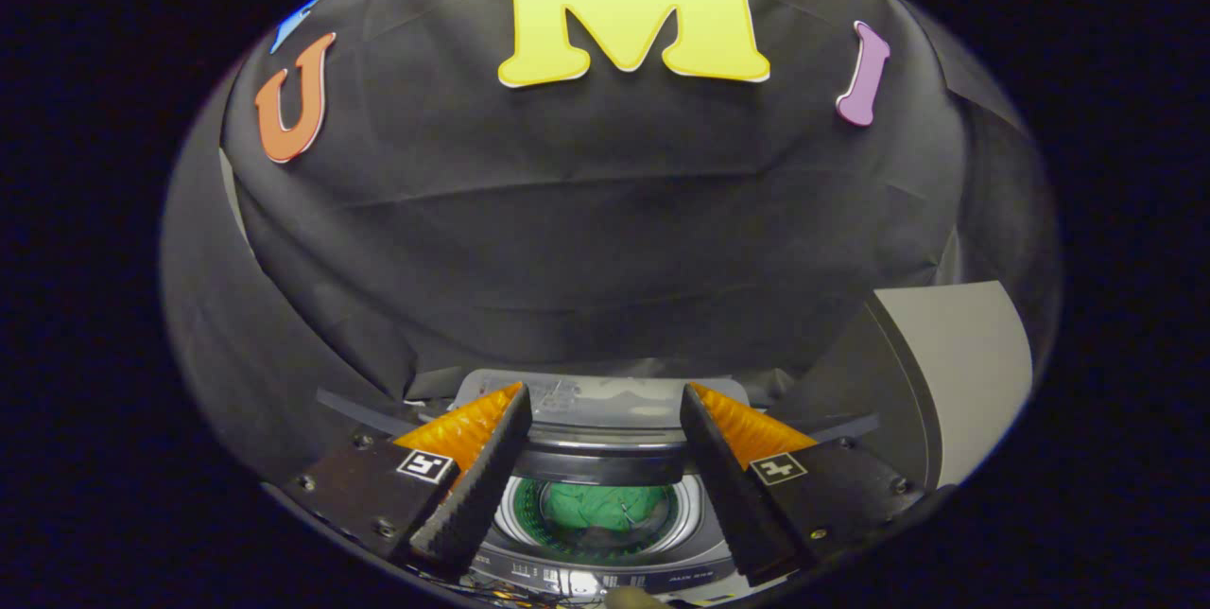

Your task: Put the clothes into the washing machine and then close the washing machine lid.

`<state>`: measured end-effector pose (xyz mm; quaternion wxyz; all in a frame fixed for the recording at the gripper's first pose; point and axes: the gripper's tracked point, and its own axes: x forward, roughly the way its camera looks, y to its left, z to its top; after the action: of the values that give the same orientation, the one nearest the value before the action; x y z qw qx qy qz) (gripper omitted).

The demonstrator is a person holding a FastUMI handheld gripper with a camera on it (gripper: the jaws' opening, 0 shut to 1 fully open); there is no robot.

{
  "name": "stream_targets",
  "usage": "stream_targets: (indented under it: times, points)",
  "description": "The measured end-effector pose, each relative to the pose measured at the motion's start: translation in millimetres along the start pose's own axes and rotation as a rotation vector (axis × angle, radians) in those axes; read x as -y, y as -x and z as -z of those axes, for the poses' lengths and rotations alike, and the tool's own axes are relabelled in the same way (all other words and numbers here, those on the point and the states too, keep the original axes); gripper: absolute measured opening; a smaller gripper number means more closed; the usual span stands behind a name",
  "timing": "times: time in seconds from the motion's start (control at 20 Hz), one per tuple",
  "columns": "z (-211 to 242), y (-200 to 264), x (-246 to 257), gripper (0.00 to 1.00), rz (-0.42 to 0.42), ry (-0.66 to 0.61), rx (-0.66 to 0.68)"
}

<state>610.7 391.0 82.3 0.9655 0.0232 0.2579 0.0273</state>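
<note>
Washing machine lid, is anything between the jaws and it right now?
Nothing visible blocks it. The gripper is open and empty, and the raised lid stands just ahead between its jaws. Green clothes already lie in the drum below.

I count one washing machine [605,533], one green garment [605,507] inside its drum, and my two fingers [477,486], spread apart.
</note>
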Motion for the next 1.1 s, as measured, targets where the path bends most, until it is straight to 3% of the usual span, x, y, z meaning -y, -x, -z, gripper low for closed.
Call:
stream_targets:
  times: [0.45,1.1]
  points:
    - [66.1,24.1,3.1,1.0,-0.013,0.008,-0.064]
    - [71.1,56.8,14.4,1.0,-0.016,0.008,-0.043]
